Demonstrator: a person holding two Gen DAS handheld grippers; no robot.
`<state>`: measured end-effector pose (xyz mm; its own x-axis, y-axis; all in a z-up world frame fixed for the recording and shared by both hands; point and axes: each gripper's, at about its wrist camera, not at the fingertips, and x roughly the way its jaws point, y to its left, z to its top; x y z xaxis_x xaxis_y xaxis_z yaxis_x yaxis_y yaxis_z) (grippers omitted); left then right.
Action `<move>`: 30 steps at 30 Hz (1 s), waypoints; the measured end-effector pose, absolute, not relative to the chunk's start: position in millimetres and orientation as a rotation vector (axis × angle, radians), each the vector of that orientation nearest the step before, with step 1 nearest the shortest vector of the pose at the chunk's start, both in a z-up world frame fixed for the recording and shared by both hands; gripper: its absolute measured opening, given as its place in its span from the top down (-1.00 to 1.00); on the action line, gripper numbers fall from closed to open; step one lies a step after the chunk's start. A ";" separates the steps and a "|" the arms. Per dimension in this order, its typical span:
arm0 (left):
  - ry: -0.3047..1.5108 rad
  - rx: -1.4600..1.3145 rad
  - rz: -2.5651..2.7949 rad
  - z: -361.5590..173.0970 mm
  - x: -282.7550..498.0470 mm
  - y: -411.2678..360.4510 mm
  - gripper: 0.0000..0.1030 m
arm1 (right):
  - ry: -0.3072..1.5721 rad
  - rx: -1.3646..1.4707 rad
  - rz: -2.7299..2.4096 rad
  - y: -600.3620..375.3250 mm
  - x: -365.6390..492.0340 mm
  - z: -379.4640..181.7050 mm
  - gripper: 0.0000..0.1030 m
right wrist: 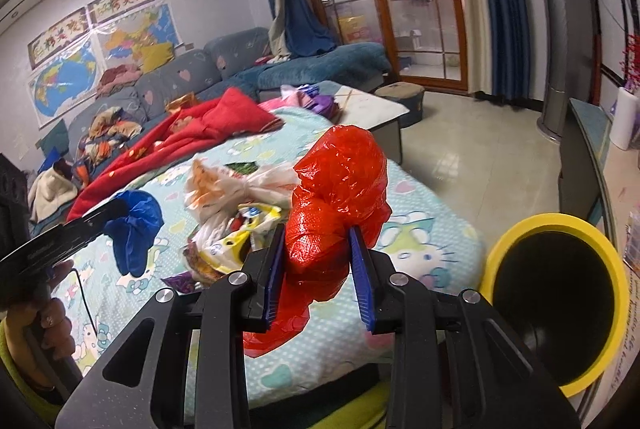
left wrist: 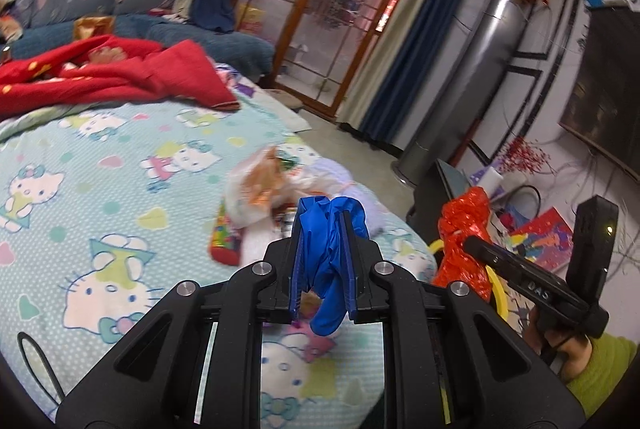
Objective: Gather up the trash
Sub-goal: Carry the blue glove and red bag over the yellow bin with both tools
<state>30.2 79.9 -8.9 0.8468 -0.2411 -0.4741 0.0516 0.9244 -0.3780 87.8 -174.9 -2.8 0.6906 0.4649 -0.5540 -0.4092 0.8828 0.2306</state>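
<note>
trash was already in both grippers: the right gripper (right wrist: pixel 318 261) pinched a crumpled red plastic bag (right wrist: pixel 340 189) between its blue pads, and the left gripper (left wrist: pixel 323 261) was pressed together on a wad of blue plastic (left wrist: pixel 326 249) that sagged out below its fingers. both pieces looked thin, light and soft, the kind of film that squashes under the pads and can slide out if only a loose edge is caught, so the bunched middle seemed the safest place to hold. just right of the right gripper, low and close, stood a yellow-rimmed bin (right wrist: pixel 560 225) with a dark inside, likely where the red bag belonged. ahead of both grippers, on the cartoon-cat bedspread (left wrist: pixel 100 189), lay more litter: a knotted white plastic bag (right wrist: pixel 240 185) with printed snack wrappers (right wrist: pixel 224 253) tucked against it. that bag seemed best taken at its knot. farther ahead a red blanket (right wrist: pixel 208 125) lay across the bed, a blue sofa (right wrist: pixel 184 77) beyond it.
</note>
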 end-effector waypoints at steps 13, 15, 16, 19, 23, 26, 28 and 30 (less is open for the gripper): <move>0.588 -0.268 -0.322 -9.0 44.4 6.3 0.79 | 0.627 0.152 0.344 -241.7 85.7 -1.0 0.43; 0.600 -0.258 -0.343 -11.8 47.0 -2.4 0.79 | 0.624 0.163 0.309 -256.1 85.9 -1.9 0.43; 0.606 -0.256 -0.353 -13.1 48.3 -7.1 0.79 | 0.626 0.172 0.290 -263.5 86.4 -2.9 0.43; 0.626 -0.238 -0.388 -17.0 53.8 -26.1 0.79 | 0.632 0.194 0.229 -284.8 89.0 -7.6 0.43; 0.645 -0.210 -0.446 -20.4 62.3 -51.4 0.79 | 0.643 0.234 0.162 -311.1 90.9 -13.4 0.43; 0.643 -0.193 -0.478 -20.5 66.9 -67.5 0.79 | 0.647 0.254 0.122 -326.5 91.9 -18.7 0.43; 0.643 -0.183 -0.498 -20.4 69.4 -78.8 0.79 | 0.648 0.269 0.103 -337.1 92.1 -21.9 0.43; 0.648 -0.173 -0.516 -22.4 72.8 -90.6 0.79 | 0.646 0.288 0.085 -346.2 90.6 -23.9 0.43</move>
<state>72.8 -90.6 -22.4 0.6771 -0.5096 -0.5310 0.4041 0.8604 -0.3105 90.6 -346.2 -23.9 0.7965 0.1671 -0.5811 0.0111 0.9569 0.2903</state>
